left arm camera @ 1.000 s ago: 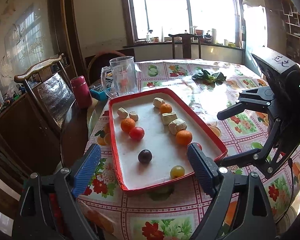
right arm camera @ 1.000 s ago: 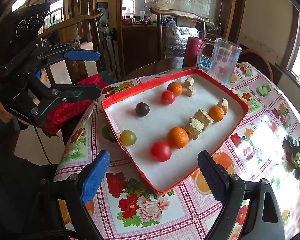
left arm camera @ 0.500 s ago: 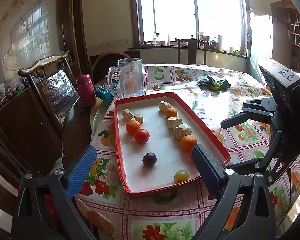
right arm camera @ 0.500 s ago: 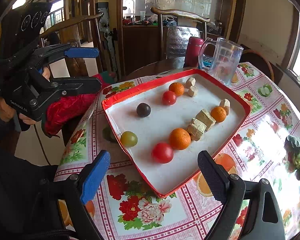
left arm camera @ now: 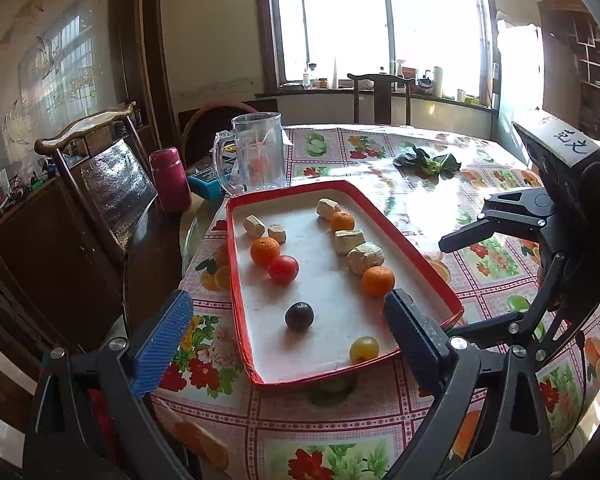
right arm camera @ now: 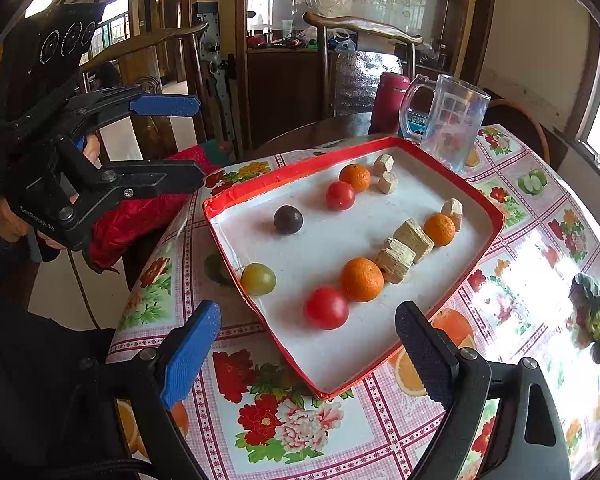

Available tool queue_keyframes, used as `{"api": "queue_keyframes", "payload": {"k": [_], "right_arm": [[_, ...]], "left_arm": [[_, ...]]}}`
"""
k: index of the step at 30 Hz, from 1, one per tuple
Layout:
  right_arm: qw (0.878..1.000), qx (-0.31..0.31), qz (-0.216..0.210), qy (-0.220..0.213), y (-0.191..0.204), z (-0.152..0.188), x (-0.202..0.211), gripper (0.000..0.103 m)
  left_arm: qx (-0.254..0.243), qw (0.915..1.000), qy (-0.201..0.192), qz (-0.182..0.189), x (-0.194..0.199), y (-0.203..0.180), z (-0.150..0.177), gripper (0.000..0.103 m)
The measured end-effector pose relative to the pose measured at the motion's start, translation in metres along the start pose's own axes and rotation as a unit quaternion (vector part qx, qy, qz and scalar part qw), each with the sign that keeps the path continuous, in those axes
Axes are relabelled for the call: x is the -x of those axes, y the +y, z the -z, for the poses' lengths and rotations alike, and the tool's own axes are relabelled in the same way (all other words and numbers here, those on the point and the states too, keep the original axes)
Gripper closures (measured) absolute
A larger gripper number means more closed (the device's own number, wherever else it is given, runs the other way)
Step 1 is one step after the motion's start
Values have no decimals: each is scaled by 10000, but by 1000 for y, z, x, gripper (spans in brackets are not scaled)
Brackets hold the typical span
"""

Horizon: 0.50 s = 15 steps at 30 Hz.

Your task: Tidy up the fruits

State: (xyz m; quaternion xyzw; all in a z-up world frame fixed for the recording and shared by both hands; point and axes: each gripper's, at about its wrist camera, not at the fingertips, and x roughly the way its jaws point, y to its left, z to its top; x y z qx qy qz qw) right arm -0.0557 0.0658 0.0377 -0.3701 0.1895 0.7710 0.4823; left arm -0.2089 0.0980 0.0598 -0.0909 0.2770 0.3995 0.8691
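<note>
Both jaws stand released, left gripper [left arm camera: 286, 334] and right gripper [right arm camera: 308, 354] hovering beside the red tray [right arm camera: 496, 216] holding 3 oranges.

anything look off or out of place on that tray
Mostly tidy, but the red tray mixes fruit with pale cut chunks, and the yellow-green fruit sits alone against the rim. A loose leafy green lies on the tablecloth. Nothing spilled or broken.
</note>
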Motion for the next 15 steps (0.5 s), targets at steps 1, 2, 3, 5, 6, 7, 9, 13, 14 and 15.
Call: {"api": "queue_keyframes", "payload": {"k": [1,2,3,5,6,7,9,13,14,15], "right_arm": [[10000,-6,-2,-5,0,0,0,13],[10000,-10,-6,-6,-1,-1,0,13],[10000,-9,-3,-5,-1,-1,0,13],[10000,-5,2,-2,-1,-1,0,13],[10000,-2,0,-4,-1,-1,0,13],[10000,3,2,-6,-1,-1,0,13],[10000,-9,3,-11,-1,-1,0,13],[10000,-51,11,-18,-3,-1,0,13],[10000,-76,15,-19,-4,0,0,13],[9999,-115,18,-22,-4,2,1,12]], "left_arm": [[-5,10000,3,-6,0,0,0,6],[-13,10000,10,-4,0,0,1,6],[-17,10000,14,-5,0,-1,1,6],[-22,10000,23,-9,-1,-1,1,6],[-21,10000,25,-13,-1,-1,1,6],[-24,10000,26,-18,-1,-1,1,6],[-26,10000,26,-22,-1,-1,1,6],[34,10000,81,-11,-3,0,0,6],[46,9999,110,3,-3,0,0,6],[53,9999,148,6,-4,0,-1,6]]}}
